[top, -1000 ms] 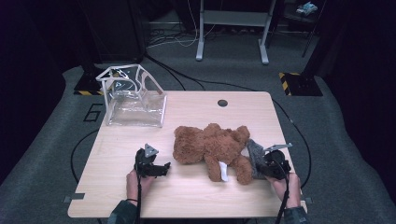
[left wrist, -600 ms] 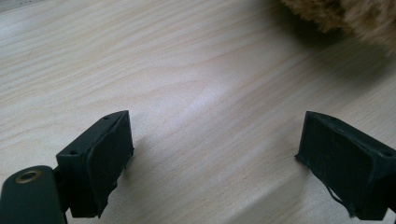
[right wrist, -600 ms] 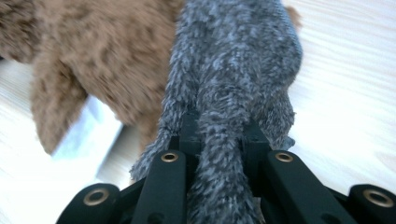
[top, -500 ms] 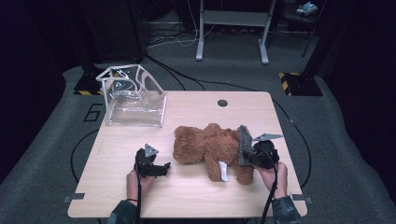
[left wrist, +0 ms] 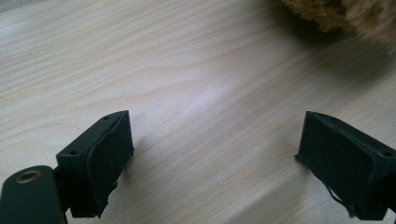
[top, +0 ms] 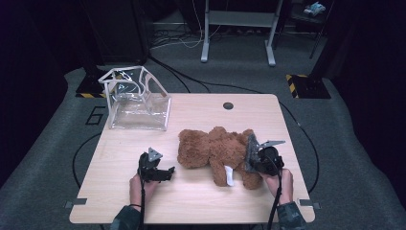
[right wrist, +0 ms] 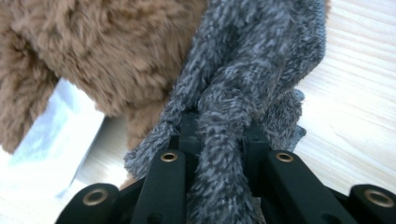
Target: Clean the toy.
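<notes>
my right claw (right wrist: 219, 140) pinches the grey cloth (right wrist: 252, 70) at the bear's (top: 215, 151) right end; left claw (left wrist: 215, 158) gapes empty, bear just right.

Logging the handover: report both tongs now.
Left tongs: open, holding nothing.
Right tongs: shut on the grey fuzzy knitted cloth beside the brown plush teddy bear.

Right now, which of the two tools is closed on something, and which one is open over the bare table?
The right tool is closed on a grey fuzzy cloth beside the brown teddy bear. The left tool stands open over bare wood.
</notes>
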